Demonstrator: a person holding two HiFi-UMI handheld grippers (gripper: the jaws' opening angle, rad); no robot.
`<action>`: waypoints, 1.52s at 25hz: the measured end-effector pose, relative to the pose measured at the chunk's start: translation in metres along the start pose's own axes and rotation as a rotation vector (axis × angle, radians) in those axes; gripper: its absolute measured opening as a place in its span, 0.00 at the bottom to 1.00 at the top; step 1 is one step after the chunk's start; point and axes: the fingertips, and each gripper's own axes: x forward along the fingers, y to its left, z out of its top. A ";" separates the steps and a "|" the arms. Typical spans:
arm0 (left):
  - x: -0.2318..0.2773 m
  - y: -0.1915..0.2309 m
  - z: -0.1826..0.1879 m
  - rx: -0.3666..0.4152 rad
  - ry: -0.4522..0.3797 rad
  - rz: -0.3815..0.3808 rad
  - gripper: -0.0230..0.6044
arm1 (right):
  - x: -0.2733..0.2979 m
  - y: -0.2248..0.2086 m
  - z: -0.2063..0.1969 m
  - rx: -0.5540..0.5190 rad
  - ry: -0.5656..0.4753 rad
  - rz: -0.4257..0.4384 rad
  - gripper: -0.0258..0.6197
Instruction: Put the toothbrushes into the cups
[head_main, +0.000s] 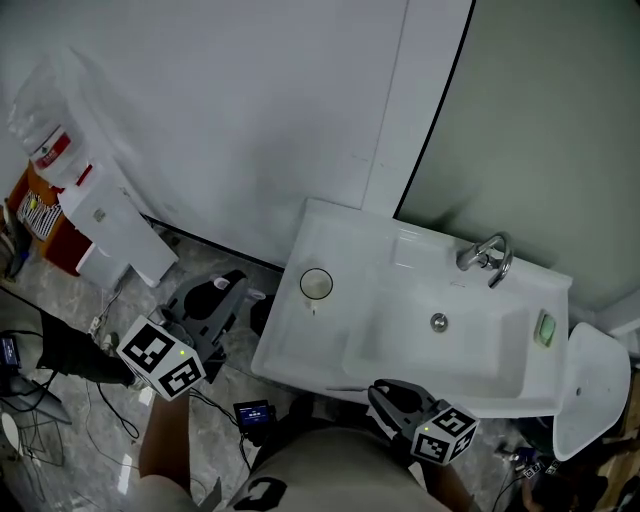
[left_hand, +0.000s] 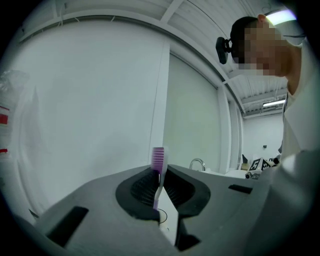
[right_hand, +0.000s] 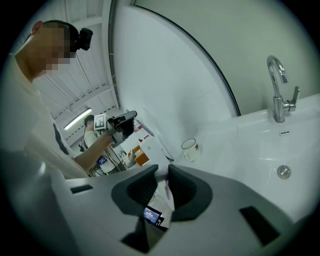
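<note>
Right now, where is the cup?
In the head view the cup stands on the sink's left ledge, left of the basin and across it from the faucet.

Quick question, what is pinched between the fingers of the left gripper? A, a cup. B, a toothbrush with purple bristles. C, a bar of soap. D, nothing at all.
B: in the left gripper view the toothbrush stands upright between the fingers of the left gripper, its purple bristle head poking up above them.
</note>
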 end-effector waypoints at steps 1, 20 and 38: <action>0.001 0.000 -0.001 -0.007 0.001 0.002 0.09 | 0.000 -0.001 0.000 0.002 0.002 0.003 0.15; 0.094 -0.018 -0.034 -0.062 0.005 -0.111 0.09 | -0.002 -0.001 -0.008 0.007 0.016 -0.023 0.15; 0.132 0.001 -0.116 -0.111 0.155 -0.039 0.09 | -0.007 -0.006 -0.011 0.027 0.026 -0.024 0.15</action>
